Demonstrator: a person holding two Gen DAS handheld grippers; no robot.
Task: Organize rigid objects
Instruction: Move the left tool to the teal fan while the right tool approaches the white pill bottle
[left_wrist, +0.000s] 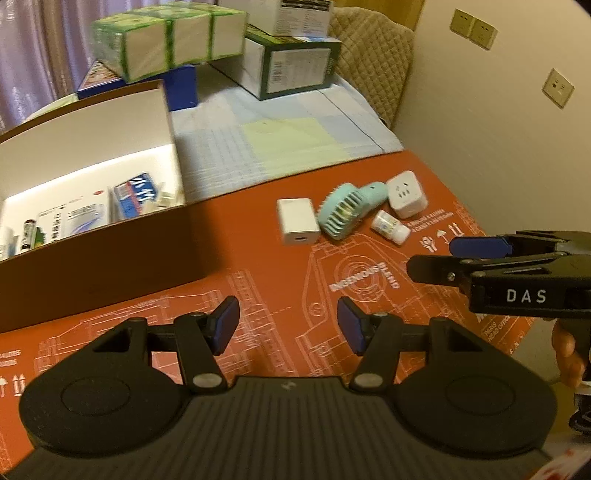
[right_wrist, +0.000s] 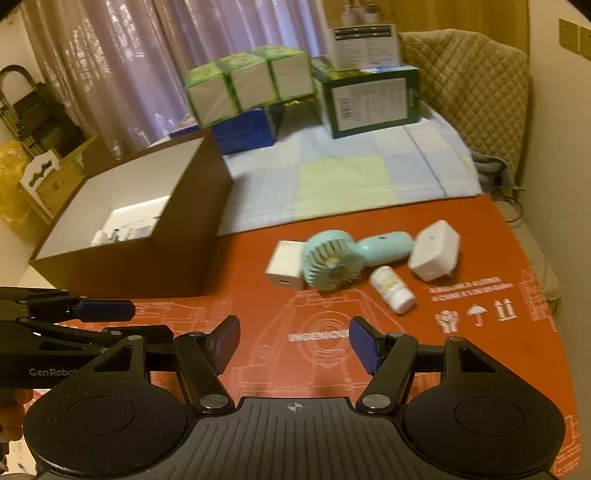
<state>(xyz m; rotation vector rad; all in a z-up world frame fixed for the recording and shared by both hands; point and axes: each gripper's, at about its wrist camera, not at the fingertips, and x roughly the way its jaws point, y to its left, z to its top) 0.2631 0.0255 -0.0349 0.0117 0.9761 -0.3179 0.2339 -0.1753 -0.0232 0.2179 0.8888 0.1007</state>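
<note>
the left gripper (left_wrist: 288, 326) and the right gripper (right_wrist: 294, 343) hover with jaws parted and empty over the orange printed mat (right_wrist: 236, 273). a mint-green handheld fan (right_wrist: 332, 262), white charger cube (right_wrist: 286, 267), white plug adapter (right_wrist: 434, 251) and small white bottle (right_wrist: 391, 290) lie clustered beside the brown open cardboard box (right_wrist: 147, 266).

1. Flat orange printed cardboard sheet (right_wrist: 480, 258) carries: brown open cardboard box (right_wrist: 147, 266), white square charger (right_wrist: 284, 267), mint handheld fan (right_wrist: 332, 264), white cube socket adapter (right_wrist: 434, 251), small white bottle (right_wrist: 391, 290).
2. Checked cloth (right_wrist: 332, 184) lies behind the sheet.
</note>
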